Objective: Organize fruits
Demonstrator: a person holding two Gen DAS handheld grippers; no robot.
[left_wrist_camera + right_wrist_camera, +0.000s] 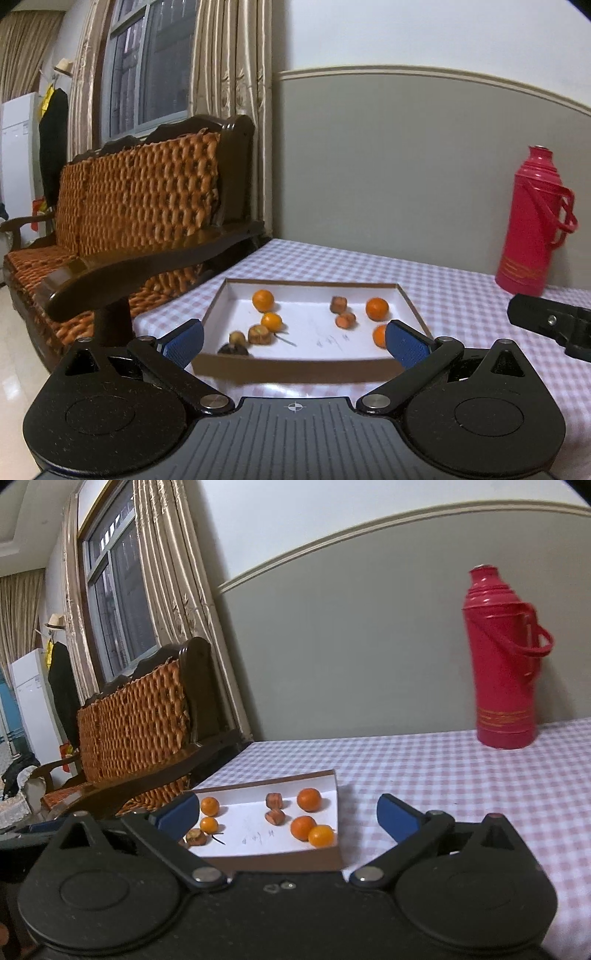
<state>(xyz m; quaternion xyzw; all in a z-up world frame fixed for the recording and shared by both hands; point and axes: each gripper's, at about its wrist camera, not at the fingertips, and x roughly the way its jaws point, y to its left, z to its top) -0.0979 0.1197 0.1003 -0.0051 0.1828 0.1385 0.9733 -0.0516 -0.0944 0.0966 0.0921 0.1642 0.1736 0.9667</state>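
A shallow white cardboard tray with brown walls lies on the checked tablecloth; it also shows in the right wrist view. Inside lie several small oranges and several brown fruits. My left gripper is open and empty, its blue pads level with the tray's near wall. My right gripper is open and empty, just before the tray's near right corner. The right gripper's black body shows at the right edge of the left wrist view.
A red thermos stands at the back right by the grey wall. A dark wooden sofa with wicker cushions stands close against the table's left edge.
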